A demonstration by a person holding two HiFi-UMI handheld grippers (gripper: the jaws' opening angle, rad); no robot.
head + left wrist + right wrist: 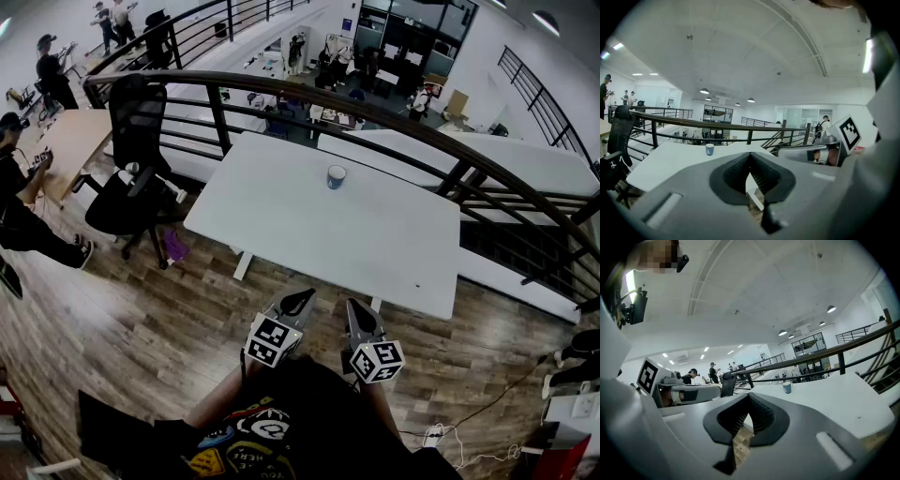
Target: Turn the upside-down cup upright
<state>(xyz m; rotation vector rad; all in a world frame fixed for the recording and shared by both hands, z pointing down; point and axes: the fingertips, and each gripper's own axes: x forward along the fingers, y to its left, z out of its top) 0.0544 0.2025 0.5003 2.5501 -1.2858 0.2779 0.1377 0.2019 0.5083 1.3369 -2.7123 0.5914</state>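
Note:
A small blue and white cup (pixel 337 176) stands on the far part of the white table (pixel 309 225), near the railing; I also see the cup (pixel 709 149) in the left gripper view and the cup (pixel 787 387) in the right gripper view, small and distant. My left gripper (pixel 302 302) and right gripper (pixel 354 307) hover side by side off the table's near edge, over the wooden floor. Both are shut with nothing between the jaws. The cup is far beyond both.
A black railing (pixel 375 112) curves behind the table, with a drop to a lower floor beyond. A black office chair (pixel 131 178) stands left of the table. People stand at the far left by a wooden desk (pixel 70 141). Cables lie on the floor at the lower right.

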